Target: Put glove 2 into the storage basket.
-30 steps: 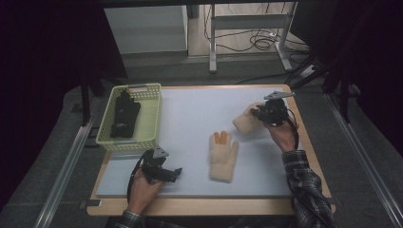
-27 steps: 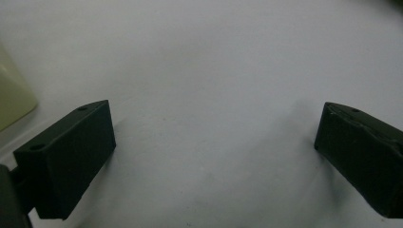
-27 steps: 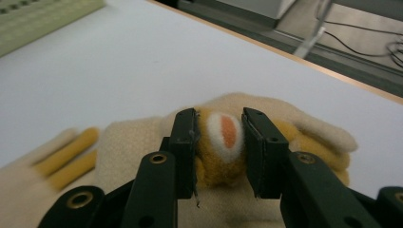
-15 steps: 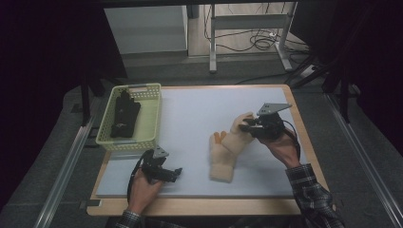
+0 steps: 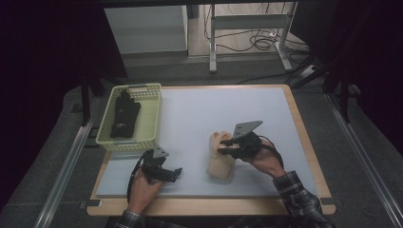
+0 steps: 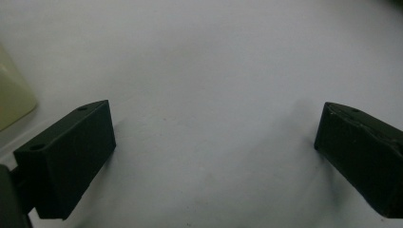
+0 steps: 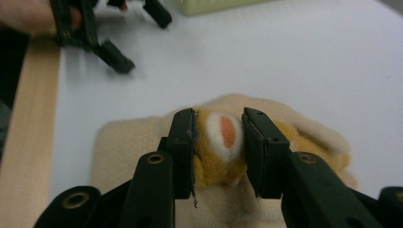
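Note:
My right gripper [image 5: 224, 147] [image 7: 218, 118] is shut on a plush ochre glove [image 7: 227, 137] with a white and orange patch, pinched between both jaws. It holds that glove just over a cream glove [image 5: 220, 167] [image 7: 128, 142] lying flat on the white mat near the front. My left gripper [image 5: 176, 172] [image 6: 214, 137] rests low on the mat at the front left, open, its jaws spread wide with bare mat between them. It lies a hand's width left of the cream glove.
A pale green basket [image 5: 153, 118] stands at the mat's left edge with black items [image 5: 123, 116] inside. The white mat [image 5: 223, 107] covers a wooden table whose bare edge [image 5: 214, 206] runs along the front. Metal rails flank the table.
My right gripper has carried the ochre glove from the back right toward the front, down over the cream glove. The left gripper has stayed put.

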`<move>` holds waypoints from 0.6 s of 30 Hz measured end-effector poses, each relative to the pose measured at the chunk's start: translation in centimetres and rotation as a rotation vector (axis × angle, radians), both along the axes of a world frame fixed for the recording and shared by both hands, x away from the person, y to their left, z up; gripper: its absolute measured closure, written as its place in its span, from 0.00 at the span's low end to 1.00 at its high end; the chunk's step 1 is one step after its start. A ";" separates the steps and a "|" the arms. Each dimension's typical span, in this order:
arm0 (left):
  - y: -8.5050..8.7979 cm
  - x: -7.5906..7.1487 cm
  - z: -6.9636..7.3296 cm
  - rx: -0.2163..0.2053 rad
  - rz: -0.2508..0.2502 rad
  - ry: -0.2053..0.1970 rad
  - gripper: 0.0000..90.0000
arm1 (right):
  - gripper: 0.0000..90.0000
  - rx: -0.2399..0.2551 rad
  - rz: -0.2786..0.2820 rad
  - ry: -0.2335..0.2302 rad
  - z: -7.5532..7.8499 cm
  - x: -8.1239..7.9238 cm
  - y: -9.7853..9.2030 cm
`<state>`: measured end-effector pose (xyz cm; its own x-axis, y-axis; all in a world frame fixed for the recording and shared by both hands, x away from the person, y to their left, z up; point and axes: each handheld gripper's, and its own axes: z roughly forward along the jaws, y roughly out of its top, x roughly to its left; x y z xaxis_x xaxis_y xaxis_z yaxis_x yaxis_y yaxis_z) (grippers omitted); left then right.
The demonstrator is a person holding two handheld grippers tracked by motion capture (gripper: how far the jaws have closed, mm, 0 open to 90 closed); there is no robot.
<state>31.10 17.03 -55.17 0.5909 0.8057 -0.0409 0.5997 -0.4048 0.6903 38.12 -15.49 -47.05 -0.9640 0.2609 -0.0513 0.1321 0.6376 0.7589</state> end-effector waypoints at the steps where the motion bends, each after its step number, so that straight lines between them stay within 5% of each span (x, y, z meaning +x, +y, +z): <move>1: 0.0 0.0 0.0 0.000 0.000 0.000 0.00 | 0.72 0.000 0.000 0.000 0.0 0.0 0.0; 5: -0.1 0.0 0.0 -0.008 0.006 -0.002 0.00 | 0.64 -0.031 -0.010 0.023 -1.7 0.3 0.3; 6: -0.1 0.0 0.0 -0.007 0.005 -0.002 0.00 | 0.53 -0.059 -0.022 0.018 -2.5 0.2 0.6; 11: 0.0 0.0 0.0 -0.003 0.003 -0.001 0.00 | 0.37 -0.047 -0.044 0.025 -2.5 -0.2 0.7; 14: 0.0 0.0 0.0 -0.003 0.003 -0.001 0.00 | 0.36 -0.003 -0.072 0.032 -1.6 0.0 0.2; 18: 0.0 0.0 0.0 -0.003 0.002 -0.001 0.00 | 0.47 0.026 -0.200 0.063 -0.5 0.9 -1.0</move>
